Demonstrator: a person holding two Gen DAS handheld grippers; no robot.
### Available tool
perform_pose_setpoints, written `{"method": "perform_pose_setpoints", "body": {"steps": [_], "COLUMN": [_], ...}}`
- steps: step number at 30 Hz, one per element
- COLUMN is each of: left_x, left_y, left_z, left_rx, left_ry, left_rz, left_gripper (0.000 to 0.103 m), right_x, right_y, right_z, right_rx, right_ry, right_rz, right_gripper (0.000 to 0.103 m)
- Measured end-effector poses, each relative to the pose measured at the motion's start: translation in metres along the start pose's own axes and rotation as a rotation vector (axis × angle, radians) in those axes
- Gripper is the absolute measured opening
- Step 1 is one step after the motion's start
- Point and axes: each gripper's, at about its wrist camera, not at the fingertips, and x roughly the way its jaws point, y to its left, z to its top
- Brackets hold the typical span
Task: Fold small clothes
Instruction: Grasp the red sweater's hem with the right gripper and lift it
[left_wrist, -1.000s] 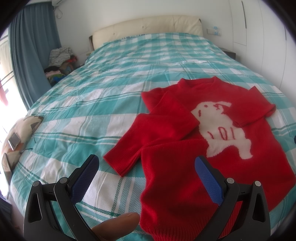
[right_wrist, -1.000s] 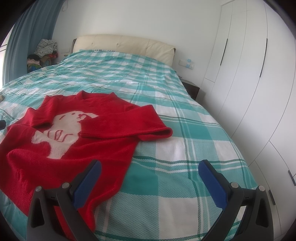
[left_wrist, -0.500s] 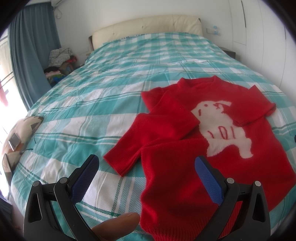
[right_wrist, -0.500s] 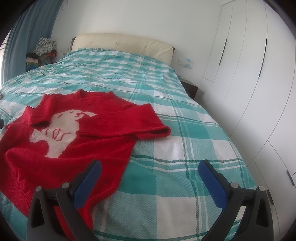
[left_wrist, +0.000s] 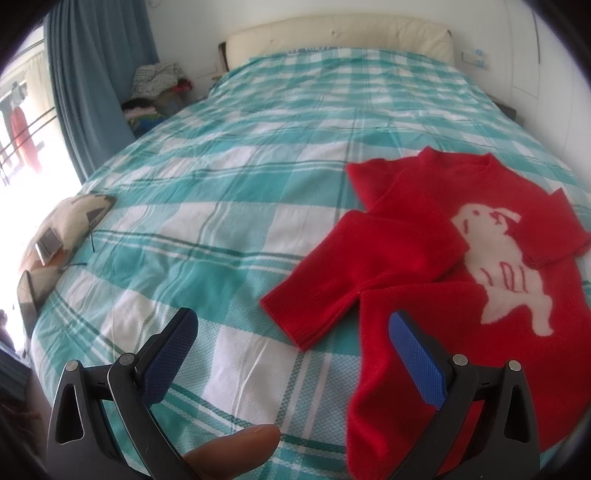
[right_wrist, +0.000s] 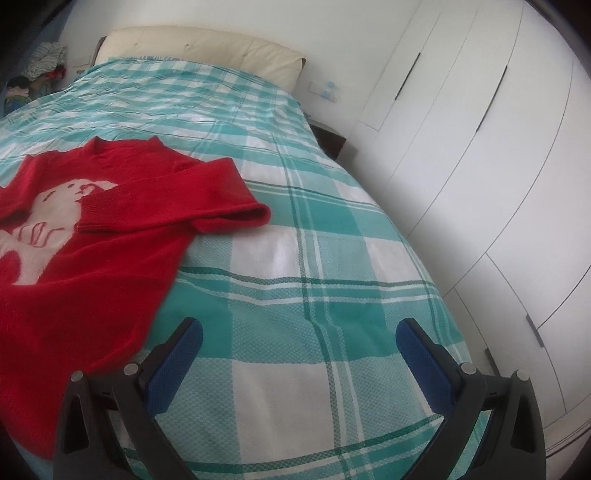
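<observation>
Hovering wide open, nothing being held: left gripper (left_wrist: 291, 352), right gripper (right_wrist: 299, 354). Red sweater (left_wrist: 461, 277) being left flat near bed (right_wrist: 295, 258) foot edge, sleeves folded inward. Risk: sleeves being dragged loose if hem is being pinched unevenly.

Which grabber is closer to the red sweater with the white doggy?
Left. The left gripper hangs open with one finger over the red sweater hem. The right gripper is open over bare checked bedspread, beside the sweater's edge.
</observation>
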Motion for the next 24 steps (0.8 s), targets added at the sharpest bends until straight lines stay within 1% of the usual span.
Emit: {"method": "perform_pose_setpoints", "body": {"steps": [2, 5, 10, 13, 16, 17, 19, 21, 22, 24], "left_x": [0.014, 0.024, 0.039, 0.054, 0.064, 0.067, 0.072, 0.080, 0.083, 0.083], "left_y": [0.005, 0.002, -0.007, -0.012, -0.008, -0.006, 0.002, 0.013, 0.016, 0.018], "left_z": [-0.003, -0.008, -0.016, -0.024, -0.029, -0.029, -0.031, -0.034, -0.035, -0.035], "left_rx": [-0.013, -0.012, 0.034, 0.056, 0.025, 0.006, -0.043, -0.105, -0.123, -0.123], "left_ry": [0.066, 0.141, 0.221, 0.285, 0.320, 0.327, 0.347, 0.369, 0.372, 0.355], "left_rz": [0.020, 0.019, 0.047, 0.069, 0.048, 0.033, -0.011, -0.071, -0.090, -0.101], "left_gripper": [0.103, 0.103, 0.103, 0.103, 0.103, 0.103, 0.103, 0.103, 0.103, 0.103], "right_x": [0.000, -0.003, -0.003, -0.002, -0.009, -0.015, -0.032, -0.046, -0.049, -0.045], "right_y": [-0.005, -0.006, -0.003, -0.003, -0.009, -0.013, -0.021, -0.020, -0.015, 0.009], "right_z": [0.000, 0.001, 0.001, 0.001, 0.003, 0.005, 0.009, 0.017, 0.025, 0.045], "right_rx": [0.005, 0.006, 0.000, 0.007, 0.045, 0.075, 0.141, 0.154, 0.125, 0.012], "right_ry": [0.002, 0.000, 0.006, 0.009, -0.023, -0.056, -0.157, -0.258, -0.285, -0.273], "right_rz": [-0.015, -0.017, -0.010, -0.002, 0.030, 0.055, 0.136, 0.232, 0.297, 0.467], "right_gripper": [0.103, 0.103, 0.103, 0.103, 0.103, 0.103, 0.103, 0.103, 0.103, 0.103]}}
